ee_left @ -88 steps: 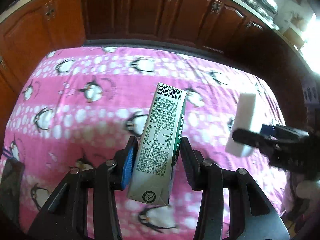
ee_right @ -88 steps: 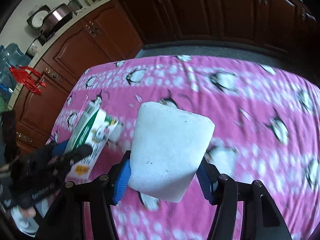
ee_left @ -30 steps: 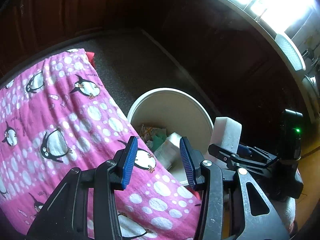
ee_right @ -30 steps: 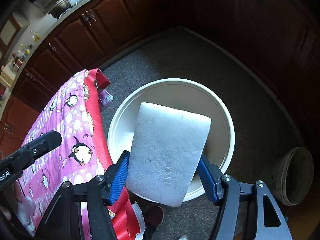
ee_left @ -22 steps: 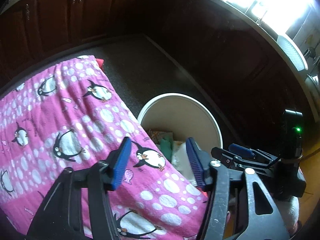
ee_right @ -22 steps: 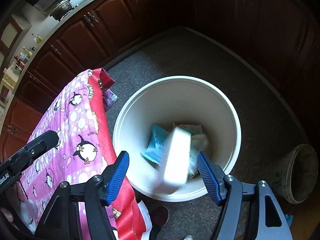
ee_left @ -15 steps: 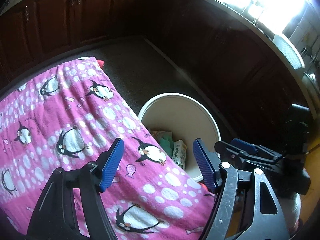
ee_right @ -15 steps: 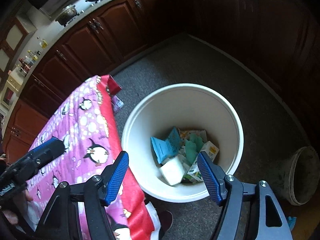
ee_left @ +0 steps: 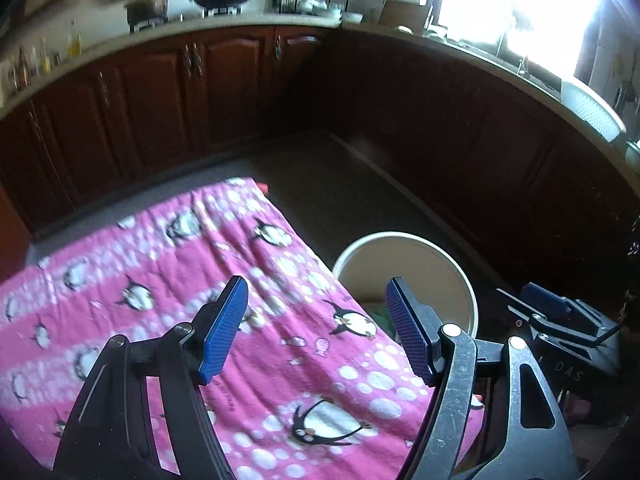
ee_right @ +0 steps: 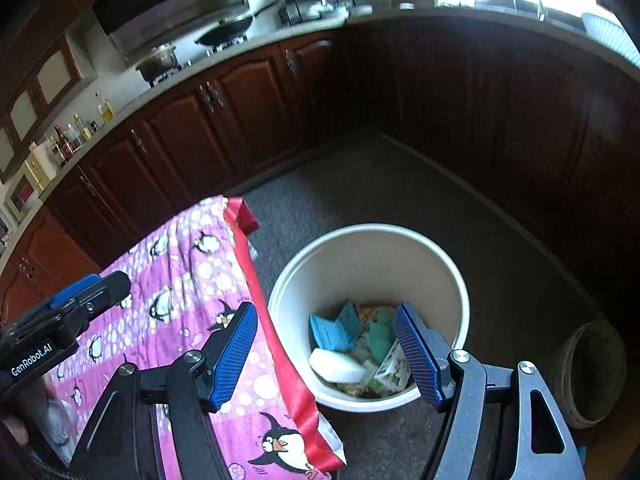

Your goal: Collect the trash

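Trash: white foam block [ee_right: 337,366] and green-white drink carton [ee_right: 390,371] lie in round cream plastic bin [ee_right: 460,280] on the floor, among teal wrappers.
Left gripper [ee_left: 316,330]: jaws have just been opening, now apart, nothing between.
Right gripper [ee_right: 326,354]: jaws apart, empty, above bin.
Table: pink penguin-print cloth [ee_left: 168,280], no trash visible on it.
Step tip: probably lift both grippers clear of bin rim, then scan the cloth for leftovers.

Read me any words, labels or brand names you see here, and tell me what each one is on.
"GenRobot.AI": white lettering on the left tongs body, right wrist view.
"DAS": faint letters on the right tongs body; the rest is unreadable.
Carton in the white bin: print too small to read.
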A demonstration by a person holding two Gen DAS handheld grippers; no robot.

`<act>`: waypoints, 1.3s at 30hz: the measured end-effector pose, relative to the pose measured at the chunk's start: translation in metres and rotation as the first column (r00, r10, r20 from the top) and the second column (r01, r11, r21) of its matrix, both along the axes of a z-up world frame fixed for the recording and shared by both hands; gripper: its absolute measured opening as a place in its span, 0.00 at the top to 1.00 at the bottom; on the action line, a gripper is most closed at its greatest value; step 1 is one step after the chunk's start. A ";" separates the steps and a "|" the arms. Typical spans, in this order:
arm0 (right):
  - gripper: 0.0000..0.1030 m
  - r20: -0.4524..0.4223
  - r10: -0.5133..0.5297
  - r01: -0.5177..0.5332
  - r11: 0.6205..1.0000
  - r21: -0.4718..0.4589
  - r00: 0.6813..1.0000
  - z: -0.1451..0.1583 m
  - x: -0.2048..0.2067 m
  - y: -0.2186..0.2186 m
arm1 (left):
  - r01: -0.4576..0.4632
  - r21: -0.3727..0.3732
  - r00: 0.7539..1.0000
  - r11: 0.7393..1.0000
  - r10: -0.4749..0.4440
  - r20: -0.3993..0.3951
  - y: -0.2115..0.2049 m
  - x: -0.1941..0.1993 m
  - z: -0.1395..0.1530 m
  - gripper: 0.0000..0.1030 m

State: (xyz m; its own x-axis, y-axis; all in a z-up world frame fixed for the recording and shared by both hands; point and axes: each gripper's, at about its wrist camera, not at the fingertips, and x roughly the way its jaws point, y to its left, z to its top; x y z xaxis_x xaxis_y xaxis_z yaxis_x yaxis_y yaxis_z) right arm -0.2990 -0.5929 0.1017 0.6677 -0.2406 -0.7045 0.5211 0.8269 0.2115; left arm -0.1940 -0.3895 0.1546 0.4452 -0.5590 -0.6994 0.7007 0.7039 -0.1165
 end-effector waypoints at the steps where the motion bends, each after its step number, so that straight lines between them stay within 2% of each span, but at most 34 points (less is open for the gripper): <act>1: 0.33 0.008 0.004 -0.004 1.000 -0.005 1.000 0.003 -0.001 0.003 | -0.004 -0.007 1.000 1.000 0.004 0.005 0.003 -0.001 0.003 0.31; 3: 0.32 0.025 0.004 -0.004 1.000 0.001 1.000 0.008 -0.004 0.006 | -0.009 -0.027 1.000 1.000 0.010 0.014 0.012 -0.003 0.011 0.31; 7: 0.18 0.076 -0.011 0.013 0.999 -0.032 0.997 0.020 -0.015 0.016 | -0.027 -0.059 0.999 0.998 0.030 0.038 0.025 -0.009 0.026 0.31; 13: 0.11 0.170 -0.048 0.065 0.993 -0.096 0.984 0.045 -0.028 0.033 | -0.054 -0.112 0.995 0.992 0.062 0.072 0.048 -0.017 0.050 0.31; 16: 0.10 0.192 -0.061 0.086 0.988 -0.125 0.980 0.054 -0.032 0.042 | -0.060 -0.134 0.991 0.989 0.075 0.114 0.060 -0.024 0.058 0.24; 21: 0.10 0.184 -0.093 0.126 0.976 -0.180 0.978 0.060 -0.035 0.059 | -0.049 -0.161 0.987 0.986 0.072 0.143 0.075 -0.031 0.068 0.23; 26: 0.10 0.193 -0.104 0.136 0.978 -0.159 0.976 0.060 -0.038 0.066 | -0.041 -0.170 0.982 0.985 0.071 0.177 0.085 -0.038 0.075 0.20; 31: 0.10 0.193 -0.097 0.132 0.975 -0.179 0.976 0.063 -0.039 0.071 | -0.055 -0.182 0.977 0.982 0.090 0.195 0.093 -0.043 0.079 0.20; 39: 0.09 0.209 -0.097 0.137 0.973 -0.184 0.973 0.067 -0.045 0.074 | -0.068 -0.159 0.964 0.985 0.106 0.245 0.093 -0.053 0.084 0.20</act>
State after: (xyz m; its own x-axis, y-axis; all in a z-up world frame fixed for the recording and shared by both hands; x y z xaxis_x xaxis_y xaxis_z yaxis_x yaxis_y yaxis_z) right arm -0.3436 -0.5187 0.1685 0.7473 -0.4453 -0.4931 0.5810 0.7981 0.1598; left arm -0.2466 -0.2965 0.2385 0.6472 -0.5993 -0.4711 0.6578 0.7514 -0.0521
